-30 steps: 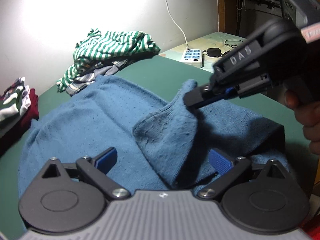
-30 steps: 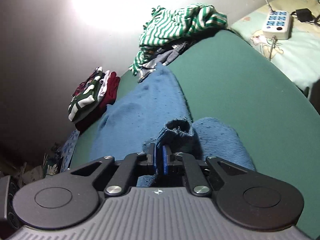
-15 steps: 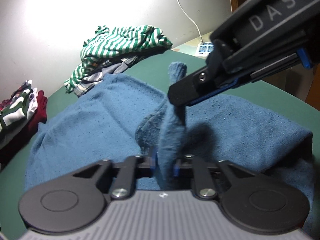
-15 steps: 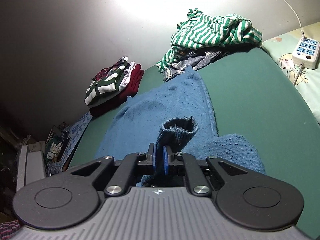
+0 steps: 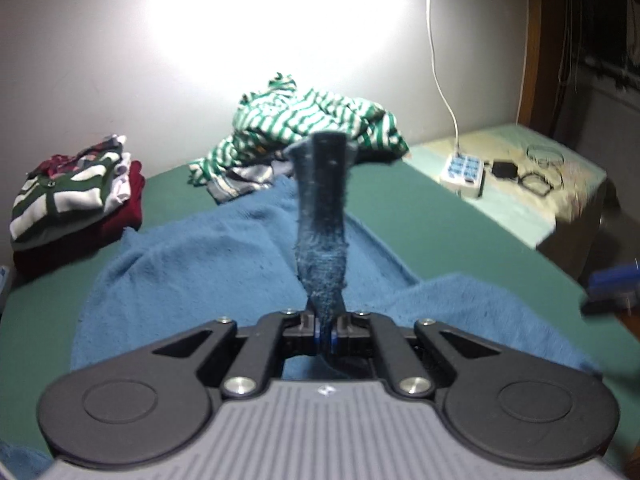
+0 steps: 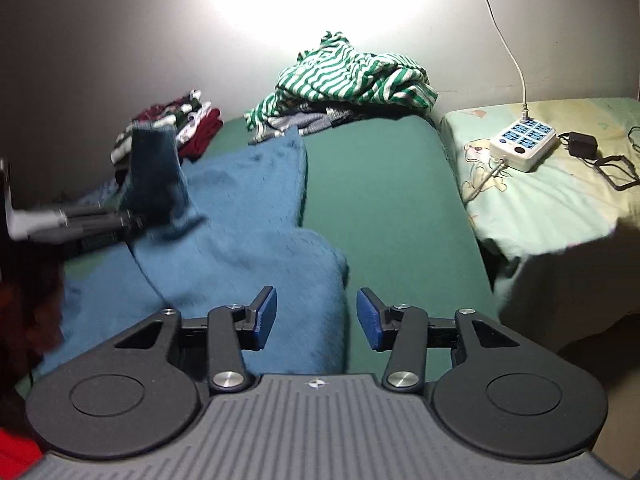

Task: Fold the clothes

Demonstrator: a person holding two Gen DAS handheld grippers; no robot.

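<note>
Surface: green bed cover (image 6: 384, 200) against a lit wall.
Blue sweater (image 5: 192, 256): spread across the cover, cuffed sleeve (image 5: 322, 216) raised upright.
Left gripper (image 5: 326, 330): clamped on the sleeve.
Right gripper (image 6: 316, 318): jaws opening, nothing pinched, sweater edge beneath.
Background: striped heap (image 6: 352, 76), folded stack (image 5: 76, 196).

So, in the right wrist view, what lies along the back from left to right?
Folded clothes stack → green striped pile → white power strip → black adapter.
</note>
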